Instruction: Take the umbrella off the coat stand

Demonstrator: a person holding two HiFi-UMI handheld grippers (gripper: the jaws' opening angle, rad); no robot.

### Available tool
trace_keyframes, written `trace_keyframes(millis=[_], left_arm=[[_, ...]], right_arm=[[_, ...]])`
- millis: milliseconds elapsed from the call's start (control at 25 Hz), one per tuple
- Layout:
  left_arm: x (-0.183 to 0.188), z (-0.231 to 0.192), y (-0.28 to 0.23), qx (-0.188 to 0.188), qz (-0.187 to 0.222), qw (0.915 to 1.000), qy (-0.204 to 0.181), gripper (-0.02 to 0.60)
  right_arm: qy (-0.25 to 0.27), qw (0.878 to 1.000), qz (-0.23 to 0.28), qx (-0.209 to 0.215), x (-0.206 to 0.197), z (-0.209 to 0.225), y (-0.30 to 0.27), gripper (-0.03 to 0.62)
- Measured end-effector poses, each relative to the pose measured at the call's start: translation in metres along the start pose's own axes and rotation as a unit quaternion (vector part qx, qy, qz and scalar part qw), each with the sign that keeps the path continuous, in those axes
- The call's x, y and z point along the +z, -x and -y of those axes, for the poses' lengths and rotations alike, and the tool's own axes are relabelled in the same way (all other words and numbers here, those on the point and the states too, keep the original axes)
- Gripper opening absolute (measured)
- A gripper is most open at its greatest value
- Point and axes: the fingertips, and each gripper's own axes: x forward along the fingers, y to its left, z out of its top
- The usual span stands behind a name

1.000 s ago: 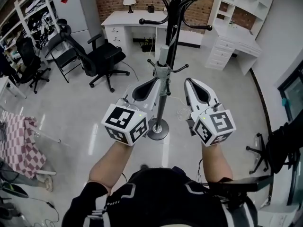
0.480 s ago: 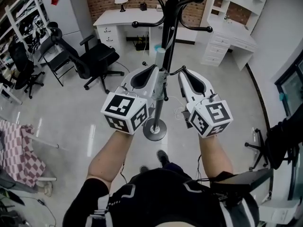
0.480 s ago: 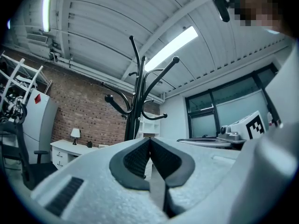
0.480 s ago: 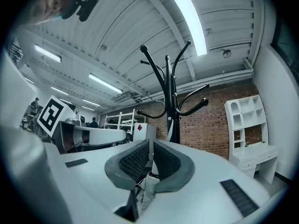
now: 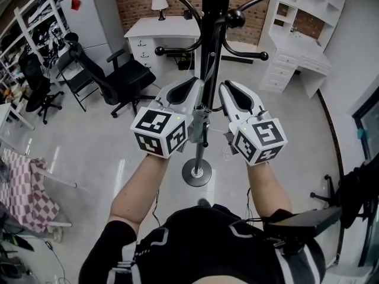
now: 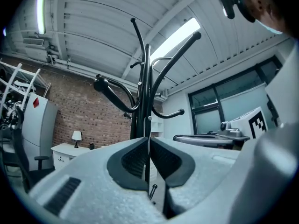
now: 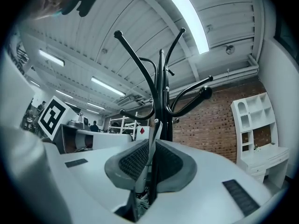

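The black coat stand (image 5: pixel 208 70) rises between my two grippers, its curved hooks spreading above them. A grey part of the umbrella (image 5: pixel 198 127) shows low against the pole, between the gripper bodies; the rest is hidden. My left gripper (image 5: pixel 198 86) sits just left of the pole, jaws pressed together with nothing between them (image 6: pixel 149 139). My right gripper (image 5: pixel 224 87) sits just right of the pole. Its jaws leave only a narrow slit, through which a light strip and the dark pole (image 7: pixel 160 92) show. Both point up along the stand.
A black office chair (image 5: pixel 127 76) stands at the left and a white desk (image 5: pixel 163 31) with a lamp behind the stand. White shelving and drawers (image 5: pixel 296 46) fill the right. The stand's round base (image 5: pixel 197 173) rests on the glossy floor before my feet.
Both grippers have moved up and in toward the pole, now flanking it closely. The umbrella's pale top, visible above the grippers earlier, is now hidden behind them.
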Motion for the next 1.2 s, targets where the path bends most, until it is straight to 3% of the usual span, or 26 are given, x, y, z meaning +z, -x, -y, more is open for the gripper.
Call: trace_keyframes(millis=[400,560,880,1200], left_arm=[[0.005,-0.016,-0.039,-0.007,0.001,0.9999,-0.014,0.012],[0.005,-0.012,-0.045,-0.028,-0.001,0.9993,-0.024,0.069],[0.002,-0.012,-0.052,-0.047,-0.010,0.9972,-0.058,0.063],[-0.006,-0.014,-0.057,-0.048,-0.020,0.9945,-0.091,0.014]], right_arm=[[-0.006,0.999,0.010,0.040,0.000,0.014,-0.037,0.014],[-0.011,0.998,0.017,0.052,0.001,0.016,-0.044,0.077],[-0.021,0.996,0.014,0.091,0.000,0.017,-0.053,0.074],[-0.029,0.993,0.006,0.117,-0.004,0.014,-0.058,0.057]])
